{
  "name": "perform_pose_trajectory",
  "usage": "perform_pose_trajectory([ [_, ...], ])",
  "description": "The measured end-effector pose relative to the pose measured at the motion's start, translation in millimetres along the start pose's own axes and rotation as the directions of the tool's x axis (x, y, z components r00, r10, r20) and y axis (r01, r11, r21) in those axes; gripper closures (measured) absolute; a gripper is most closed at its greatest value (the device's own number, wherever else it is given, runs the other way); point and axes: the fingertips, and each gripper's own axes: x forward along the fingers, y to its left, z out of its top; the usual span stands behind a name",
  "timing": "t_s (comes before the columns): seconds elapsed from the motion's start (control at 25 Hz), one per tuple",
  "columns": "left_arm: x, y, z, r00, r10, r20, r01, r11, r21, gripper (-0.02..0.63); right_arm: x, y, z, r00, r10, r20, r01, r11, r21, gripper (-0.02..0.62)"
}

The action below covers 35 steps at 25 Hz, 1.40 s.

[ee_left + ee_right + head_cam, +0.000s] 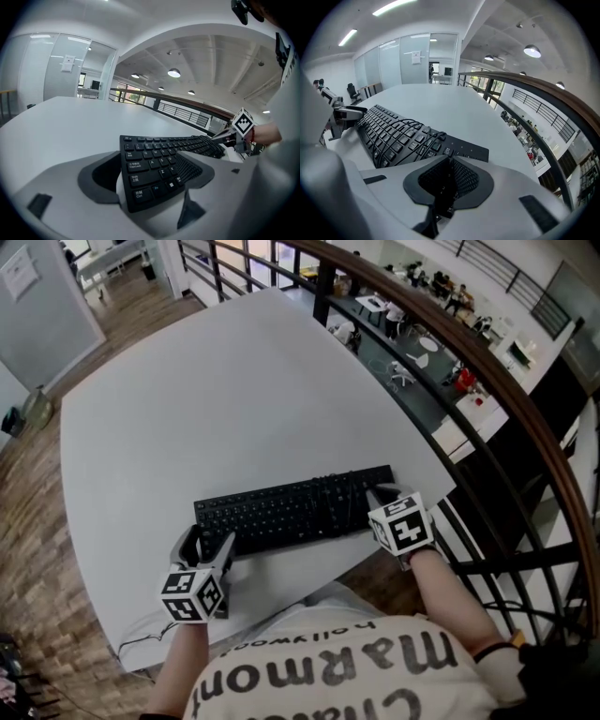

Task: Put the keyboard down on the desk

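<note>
keyboard is lying near the person's edge of the desk, long axis running left to right across the body, one gripper sitting at each end. Looks flat on the top from the head view, though I can't tell if either end is riding slightly high. right gripper is coming in at the right end: pads are pressing nearly together with a dark sliver between them, which I'm reading as the keyboard's right edge. left gripper is sitting at the front-left corner with jaws spread. That corner is lying between the pads, but a pale gap is showing on the outer side, so I'm not reading a clamp there. A cable is looping loose over the keys. My take: the right side is doing the holding. Any move needs both ends tracking level along that long axis, or the free left end is going to pivot or drag.
</note>
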Motion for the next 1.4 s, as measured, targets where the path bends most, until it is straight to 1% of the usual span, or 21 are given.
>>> perform_pose_trajectory([
  [0.12, 0, 5, 0, 1.0, 0.008, -0.02, -0.008, 1.0, -0.025, 0.255, -1, 0, 0, 1.0, 0.005, 0.004, -0.005, 1.0, 0.013, 0.545],
  [0.24, -1, 14, -3, 0.997, 0.05, -0.051, -0.051, 0.999, -0.019, 0.323, -1, 1, -2, 1.0, 0.008, 0.018, -0.008, 1.0, 0.021, 0.545],
  [0.36, 0, 22, -1, 0.995, 0.083, -0.064, -0.084, 0.996, -0.016, 0.367, -1, 1, 2, 1.0, 0.012, 0.022, -0.012, 1.0, 0.022, 0.545],
  [0.48, 2, 25, -1, 0.993, 0.085, -0.078, -0.087, 0.996, -0.021, 0.374, 0, 1, 4, 1.0, 0.004, 0.024, -0.005, 0.999, 0.033, 0.545],
  [0.6, 1, 25, -5, 0.992, 0.08, -0.094, -0.082, 0.996, -0.018, 0.394, 0, 1, 0, 1.0, -0.008, 0.016, 0.007, 1.0, 0.03, 0.545],
  [0.68, 1, 28, -4, 0.991, 0.09, -0.097, -0.091, 0.996, -0.008, 0.41, 1, 0, 1, 1.0, -0.014, 0.015, 0.013, 1.0, 0.027, 0.545],
  [0.76, -2, 34, -2, 0.987, 0.127, -0.094, -0.127, 0.992, 0.012, 0.455, 2, 0, 2, 1.0, -0.02, 0.018, 0.02, 0.999, 0.033, 0.545],
  [0.8, -6, 38, 1, 0.984, 0.152, -0.09, -0.15, 0.988, 0.024, 0.532, 2, -1, 1, 1.0, -0.026, 0.018, 0.025, 0.999, 0.038, 0.545],
  [0.84, -10, 41, 4, 0.982, 0.168, -0.085, -0.166, 0.986, 0.031, 0.589, 1, -2, 1, 0.999, -0.032, 0.016, 0.031, 0.999, 0.041, 0.545],
  [0.88, -13, 41, 9, 0.982, 0.17, -0.08, -0.168, 0.985, 0.034, 0.589, 1, -3, 0, 0.999, -0.04, 0.013, 0.04, 0.998, 0.042, 0.545],
  [0.96, -21, 38, 17, 0.987, 0.143, -0.07, -0.141, 0.989, 0.039, 0.589, 0, -6, 1, 0.998, -0.06, 0.003, 0.06, 0.997, 0.039, 0.545],
  [1.12, -39, 31, 32, 0.996, 0.082, -0.047, -0.078, 0.994, 0.081, 0.594, 5, -9, 0, 0.994, -0.107, 0.003, 0.107, 0.994, 0.037, 0.545],
  [1.28, -60, 21, 48, 1.0, 0.011, -0.023, -0.009, 0.998, 0.067, 0.597, 7, -7, 2, 0.987, -0.16, 0.008, 0.16, 0.987, -0.009, 0.544],
  [1.36, -69, 15, 47, 0.999, -0.021, -0.034, 0.024, 0.996, 0.082, 0.597, 1, -10, 4, 0.98, -0.198, 0.033, 0.199, 0.98, -0.005, 0.544],
  [1.4, -73, 13, 45, 0.999, -0.027, -0.044, 0.031, 0.995, 0.09, 0.597, -6, -13, 9, 0.973, -0.222, 0.069, 0.22, 0.975, 0.024, 0.543],
])
